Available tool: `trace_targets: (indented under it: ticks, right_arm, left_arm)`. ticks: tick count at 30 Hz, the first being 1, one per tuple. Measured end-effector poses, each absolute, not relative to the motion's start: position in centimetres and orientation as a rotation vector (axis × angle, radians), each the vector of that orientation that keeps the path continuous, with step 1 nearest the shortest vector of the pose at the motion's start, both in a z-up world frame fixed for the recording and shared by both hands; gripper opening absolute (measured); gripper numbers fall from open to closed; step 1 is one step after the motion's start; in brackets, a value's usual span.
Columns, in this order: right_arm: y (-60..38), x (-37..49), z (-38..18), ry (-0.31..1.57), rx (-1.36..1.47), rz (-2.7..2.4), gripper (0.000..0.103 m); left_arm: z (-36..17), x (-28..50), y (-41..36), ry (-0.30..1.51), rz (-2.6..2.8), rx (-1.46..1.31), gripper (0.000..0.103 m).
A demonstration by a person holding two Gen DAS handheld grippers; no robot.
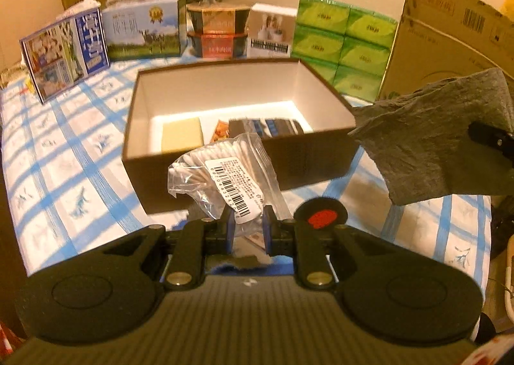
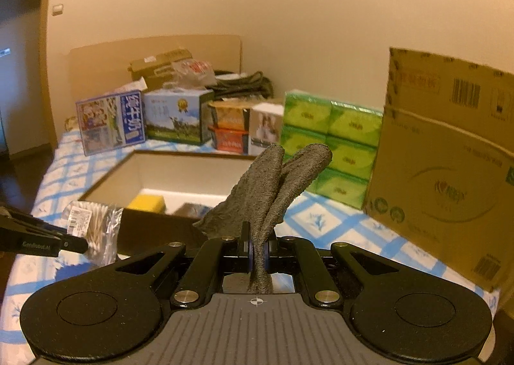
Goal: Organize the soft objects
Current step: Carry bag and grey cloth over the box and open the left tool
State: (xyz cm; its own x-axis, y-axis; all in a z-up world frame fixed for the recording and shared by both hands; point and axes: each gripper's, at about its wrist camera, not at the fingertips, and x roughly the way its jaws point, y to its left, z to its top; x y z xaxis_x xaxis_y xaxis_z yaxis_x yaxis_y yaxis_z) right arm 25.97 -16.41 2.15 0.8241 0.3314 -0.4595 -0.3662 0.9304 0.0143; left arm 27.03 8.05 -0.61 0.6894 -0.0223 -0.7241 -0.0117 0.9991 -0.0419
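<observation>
In the left wrist view, the open box (image 1: 237,127) ahead already contained a sponge (image 1: 182,137) and packets, while the left gripper (image 1: 249,230) pinched a cotton swab bag (image 1: 225,172) just short of it. In the right wrist view, the right gripper (image 2: 258,252) clamped a grey cloth (image 2: 273,191), still outside the box.

The tablecloth (image 1: 64,153) is white with a blue check and small blue motifs. At frame centre the box (image 1: 298,159) is dark brown outside, white inside, holding a yellow sponge (image 1: 182,137). A grey cloth (image 1: 427,140) hangs at right. The bag of cotton swabs (image 1: 221,169) is clear with a white barcode label. Green tissue packs (image 1: 340,40) are stacked at upper right.
</observation>
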Motion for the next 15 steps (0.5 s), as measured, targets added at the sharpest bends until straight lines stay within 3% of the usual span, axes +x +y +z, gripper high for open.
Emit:
trace_targets:
  ticks: [15]
  right_arm:
    - [-14.8,29.5,7.2,0.387,-0.033,0.501,0.006]
  left_arm:
    - [4.4,30.2,9.7,0.720,0.013,0.005,0.016]
